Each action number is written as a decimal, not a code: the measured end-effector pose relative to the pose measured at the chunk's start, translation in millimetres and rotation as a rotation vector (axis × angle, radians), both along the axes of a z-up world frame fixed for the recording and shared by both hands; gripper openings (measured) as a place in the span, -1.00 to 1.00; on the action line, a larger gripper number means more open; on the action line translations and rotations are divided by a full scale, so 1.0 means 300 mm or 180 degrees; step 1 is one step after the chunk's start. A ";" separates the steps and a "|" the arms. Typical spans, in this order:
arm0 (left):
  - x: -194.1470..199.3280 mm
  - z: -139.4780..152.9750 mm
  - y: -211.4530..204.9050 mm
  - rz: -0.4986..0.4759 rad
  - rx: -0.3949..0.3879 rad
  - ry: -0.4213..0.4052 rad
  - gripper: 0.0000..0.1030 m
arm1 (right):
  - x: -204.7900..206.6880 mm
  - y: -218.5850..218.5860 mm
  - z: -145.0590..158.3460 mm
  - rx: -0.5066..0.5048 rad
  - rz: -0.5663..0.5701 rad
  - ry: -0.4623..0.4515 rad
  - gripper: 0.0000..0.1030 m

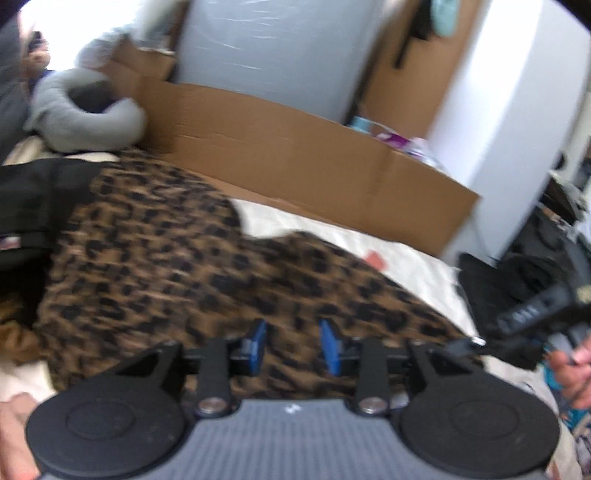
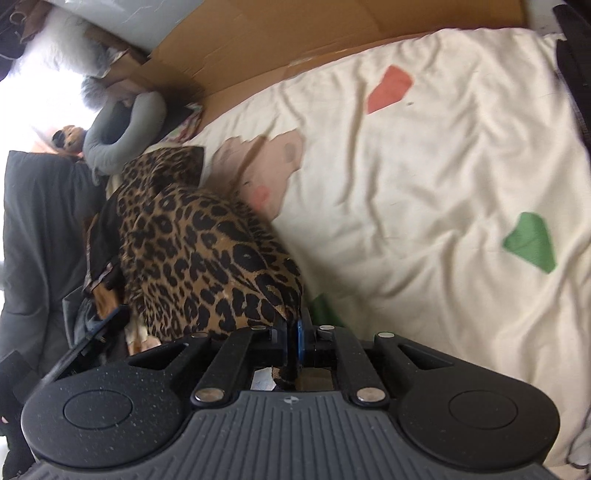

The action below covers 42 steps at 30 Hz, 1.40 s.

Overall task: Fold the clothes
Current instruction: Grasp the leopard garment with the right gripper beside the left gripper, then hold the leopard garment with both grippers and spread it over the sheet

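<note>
1. Leopard-print brown-and-black fabric garment [image 2: 207, 254] lies bunched on the cream bedsheet [image 2: 424, 192].
2. Right gripper [image 2: 291, 332] pinches its near edge, jaws closed.
3. Left gripper [image 1: 291, 345] hovers above it, jaws parted, empty.

Daylight enters from a window [image 1: 40, 22] at the upper left of both views and burns out to pure white there. The left wrist view is smeared by motion blur; the right one is sharper. Fisheye bending curves the edges, with dark corners.
</note>
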<state>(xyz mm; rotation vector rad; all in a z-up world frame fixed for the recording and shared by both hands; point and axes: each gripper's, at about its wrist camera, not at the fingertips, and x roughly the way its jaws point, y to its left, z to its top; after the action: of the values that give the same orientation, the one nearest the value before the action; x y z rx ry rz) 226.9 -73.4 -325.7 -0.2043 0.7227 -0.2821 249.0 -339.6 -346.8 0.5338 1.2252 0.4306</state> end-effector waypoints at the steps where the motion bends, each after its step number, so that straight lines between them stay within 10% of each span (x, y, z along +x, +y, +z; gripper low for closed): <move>1: 0.008 0.007 0.024 0.0071 0.0007 -0.0006 0.00 | 0.002 -0.011 0.001 -0.0022 -0.0024 -0.0008 -0.95; 10: 0.164 -0.012 0.216 0.0537 0.0200 0.0028 0.46 | 0.020 -0.127 0.021 -0.0228 -0.0331 -0.0102 -0.96; 42: 0.642 -0.289 0.470 0.0314 -0.0053 0.0469 0.55 | 0.069 -0.450 0.016 -0.0825 -0.0973 -0.0216 -0.96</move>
<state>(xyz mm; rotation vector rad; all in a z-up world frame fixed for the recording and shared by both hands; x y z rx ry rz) 419.5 67.7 -412.4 -0.2778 0.8535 -0.1802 269.6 -474.4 -342.0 0.4694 1.0919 0.0293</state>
